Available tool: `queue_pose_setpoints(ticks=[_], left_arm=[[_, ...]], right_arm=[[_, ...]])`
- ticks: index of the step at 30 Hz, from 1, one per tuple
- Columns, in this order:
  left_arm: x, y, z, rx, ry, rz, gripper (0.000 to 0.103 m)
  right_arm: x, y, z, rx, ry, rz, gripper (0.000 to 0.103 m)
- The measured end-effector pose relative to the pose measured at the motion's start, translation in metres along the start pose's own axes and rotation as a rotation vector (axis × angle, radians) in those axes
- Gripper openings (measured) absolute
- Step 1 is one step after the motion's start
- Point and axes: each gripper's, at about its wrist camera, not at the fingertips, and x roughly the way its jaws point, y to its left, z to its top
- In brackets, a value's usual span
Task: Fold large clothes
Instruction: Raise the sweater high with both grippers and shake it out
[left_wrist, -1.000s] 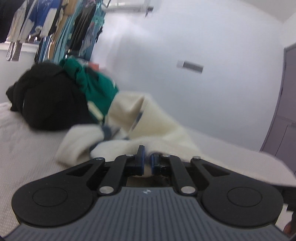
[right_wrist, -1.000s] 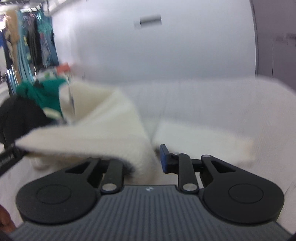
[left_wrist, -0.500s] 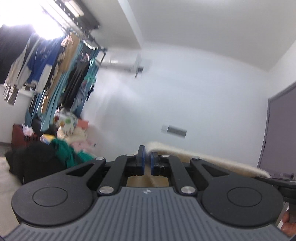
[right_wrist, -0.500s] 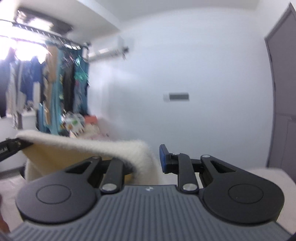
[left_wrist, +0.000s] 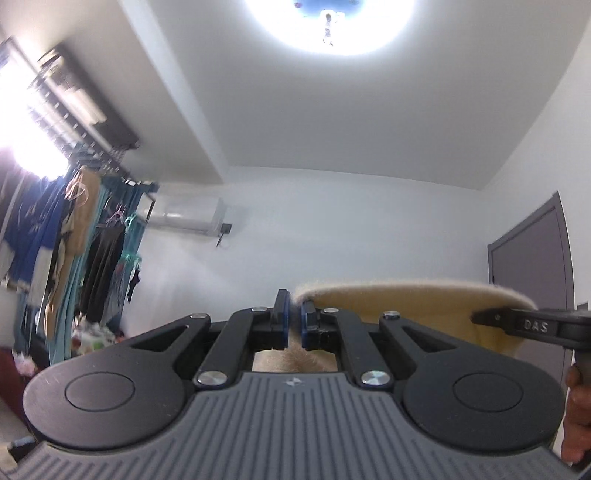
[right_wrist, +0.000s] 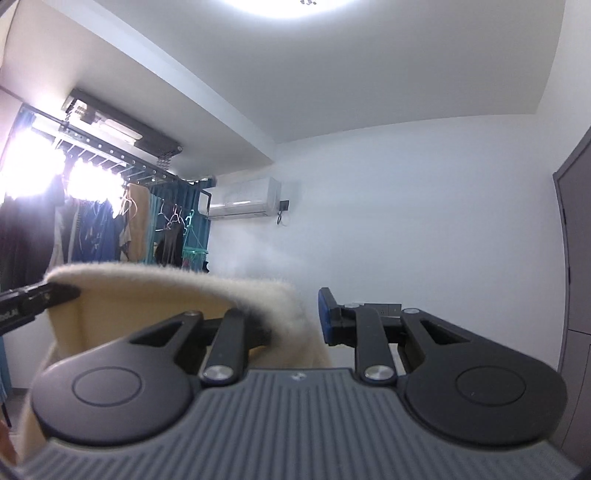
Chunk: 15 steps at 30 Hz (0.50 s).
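Observation:
A cream fleece garment (left_wrist: 413, 301) is held up in the air between both grippers. My left gripper (left_wrist: 293, 319) is shut on its edge, the cloth stretching right to the other gripper's finger (left_wrist: 532, 325). In the right wrist view the same garment (right_wrist: 177, 295) drapes over my right gripper (right_wrist: 306, 317), which is shut on its thick edge; its left finger is hidden under the cloth. The left gripper's finger (right_wrist: 33, 301) shows at the far left, at the cloth's other end. Both cameras tilt up towards the ceiling.
A rack of hanging clothes (left_wrist: 74, 240) stands at the left, also in the right wrist view (right_wrist: 110, 229). An air conditioner (right_wrist: 242, 197) hangs on the white back wall. A grey door (left_wrist: 532, 280) is at the right. A ceiling light (left_wrist: 328, 22) is overhead.
Both grippers have lifted the cream garment off the bed and tilted upward. The bed and the clothes pile have dropped out of view; wall and ceiling fill the views.

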Motion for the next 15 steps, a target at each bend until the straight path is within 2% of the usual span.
queue_pose_setpoints(ticks=[3, 6, 12, 15], left_arm=[[0.023, -0.001, -0.01, 0.034, 0.062, -0.002, 0.007], [0.058, 0.013, -0.064, 0.016, 0.172, 0.002, 0.007], [0.143, 0.05, -0.214, -0.104, 0.4, 0.049, 0.007], [0.195, 0.067, -0.301, -0.149, 0.508, 0.077, 0.007]], right_arm=[[0.019, -0.014, -0.017, 0.024, 0.064, 0.01, 0.023], [0.052, -0.02, -0.066, 0.037, 0.167, 0.006, 0.023], [0.152, -0.023, -0.203, 0.045, 0.397, -0.003, 0.023], [0.204, -0.027, -0.27, 0.057, 0.486, -0.021, 0.023]])
